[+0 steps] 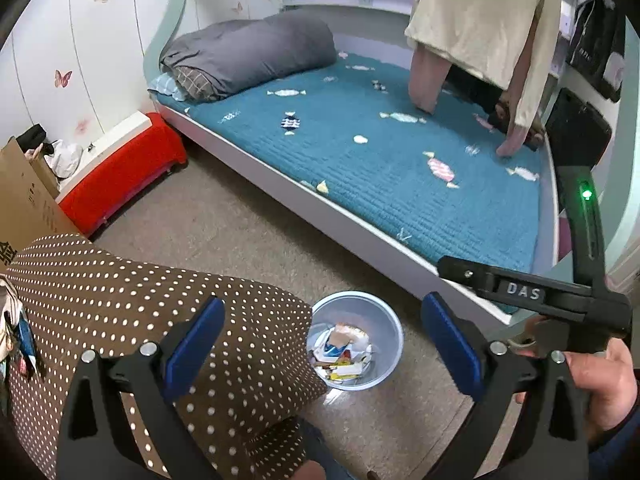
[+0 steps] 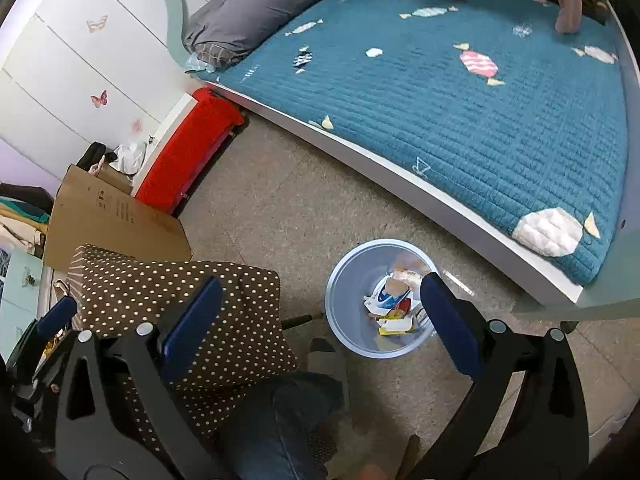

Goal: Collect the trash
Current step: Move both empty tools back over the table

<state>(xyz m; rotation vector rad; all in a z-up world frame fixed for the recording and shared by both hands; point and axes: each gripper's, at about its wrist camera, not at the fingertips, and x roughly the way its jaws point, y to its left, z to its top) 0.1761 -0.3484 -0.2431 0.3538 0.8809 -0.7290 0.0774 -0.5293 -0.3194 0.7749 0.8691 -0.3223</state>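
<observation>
A: Where is the trash?

B: In the bin (image 2: 362, 300), a pale blue round one on the floor (image 2: 280, 216) just off the bed (image 2: 460, 128). Torn wrappers and paper scraps (image 2: 394, 306) lie heaped at its bottom, white, blue, yellow and red.

A: And the left hand-held gripper (image 1: 322, 346)?

B: Jaws spread wide, nothing between the blue pads (image 1: 196, 344). It points down at the floor, with the bin showing in the gap. A polka-dot cushion (image 1: 140, 300) lies under its left finger.

A: The right hand-held gripper (image 2: 320, 320)?

B: Also wide apart and empty. Its right pad overlaps the bin's rim in its own view; I cannot tell whether they touch. In the left view it shows at the right edge, held in a hand (image 1: 600, 384).

A: What else is around?

B: A teal quilt (image 2: 480, 112) with a candy pattern covers the bed, and a grey rolled duvet (image 1: 252, 52) lies at its head. Another person (image 1: 484, 20) in a cream top leans onto the bed's far side. A red stool (image 2: 192, 148) and a cardboard box (image 2: 112, 220) stand by the white wardrobe (image 2: 60, 60).
</observation>
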